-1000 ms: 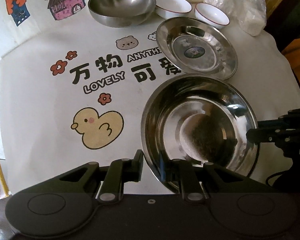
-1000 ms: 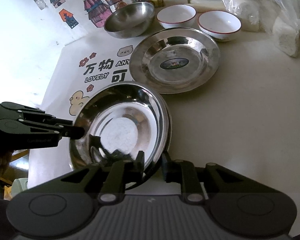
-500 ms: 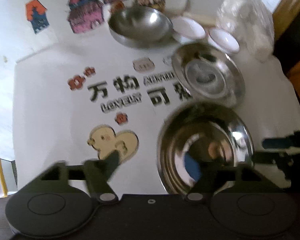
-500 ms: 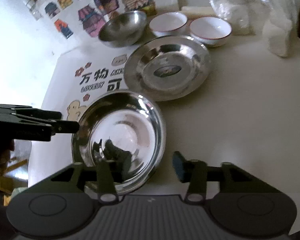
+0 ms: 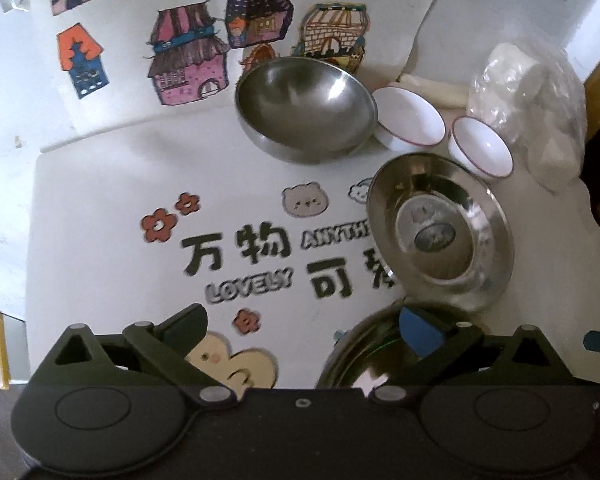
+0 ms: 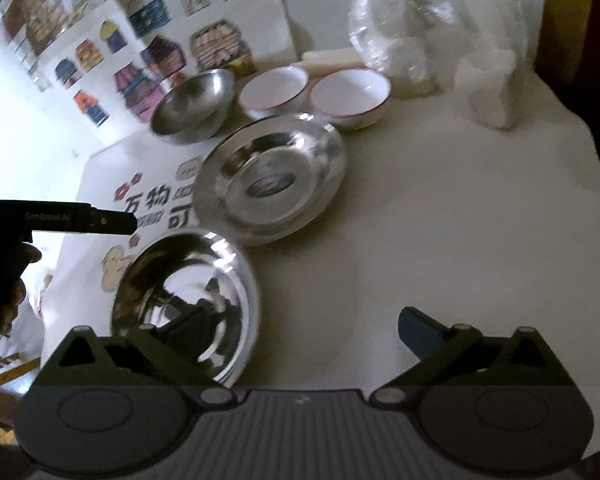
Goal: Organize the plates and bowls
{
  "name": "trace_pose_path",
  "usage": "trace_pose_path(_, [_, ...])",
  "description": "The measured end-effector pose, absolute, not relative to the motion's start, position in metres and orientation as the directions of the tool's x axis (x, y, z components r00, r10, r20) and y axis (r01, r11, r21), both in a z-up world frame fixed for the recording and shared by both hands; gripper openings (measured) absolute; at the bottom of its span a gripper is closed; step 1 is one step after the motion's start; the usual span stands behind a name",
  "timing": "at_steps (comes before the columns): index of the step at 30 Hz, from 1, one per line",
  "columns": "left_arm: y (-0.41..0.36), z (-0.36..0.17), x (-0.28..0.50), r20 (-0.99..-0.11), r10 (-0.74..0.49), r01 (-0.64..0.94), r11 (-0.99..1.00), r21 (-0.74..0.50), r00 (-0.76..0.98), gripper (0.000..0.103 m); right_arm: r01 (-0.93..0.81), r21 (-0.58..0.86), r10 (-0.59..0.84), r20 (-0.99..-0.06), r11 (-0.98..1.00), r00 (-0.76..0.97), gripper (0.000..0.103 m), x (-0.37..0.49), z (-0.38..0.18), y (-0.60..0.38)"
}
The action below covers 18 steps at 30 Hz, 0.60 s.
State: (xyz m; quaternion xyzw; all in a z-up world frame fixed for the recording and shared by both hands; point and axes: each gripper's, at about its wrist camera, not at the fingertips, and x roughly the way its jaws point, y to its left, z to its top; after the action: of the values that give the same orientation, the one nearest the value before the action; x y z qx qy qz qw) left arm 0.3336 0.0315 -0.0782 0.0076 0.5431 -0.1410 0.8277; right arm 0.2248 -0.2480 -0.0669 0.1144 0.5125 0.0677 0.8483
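steel plate set down, both grippers letting go

the near steel plate (image 6: 188,300) lies flat on the counter (image 6: 440,240), at its front edge, partly over the duck print on the white printed mat (image 5: 100,220). just behind it lies a second steel plate (image 5: 440,236) with a small label in its middle; their rims are close, and i cannot tell whether they touch. behind that plate stand a deep steel bowl (image 5: 306,108) and two white bowls with red rims, one (image 5: 410,118) next to the steel bowl and the other (image 5: 482,148) to its right. a clear plastic bag (image 5: 528,100) of white things sits at the back right corner.

the left gripper (image 5: 300,332) is opening, its fingers wide; one blue pad hangs over the near plate's rim without pressing on it. the right gripper (image 6: 300,332) is opening too, fingers wide apart, with the plate's edge under its left finger and nothing gripped between them.
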Motion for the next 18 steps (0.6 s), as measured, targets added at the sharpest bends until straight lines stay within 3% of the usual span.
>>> trace_pose_path(8, [-0.008, -0.091, 0.359, -0.896, -0.237, 0.226, 0.961, -0.16, 0.374, 0.102, -0.01, 0.225, 0.203, -0.86, 0.974, 0.468, 0.103, 0.254, -0.074, -0.277])
trace_pose_path(18, [-0.048, -0.113, 0.391, -0.928, -0.161, 0.224, 0.971, -0.087, 0.337, 0.102, -0.033, 0.261, 0.248, -0.862, 0.965, 0.441, 0.103, 0.314, -0.095, -0.286])
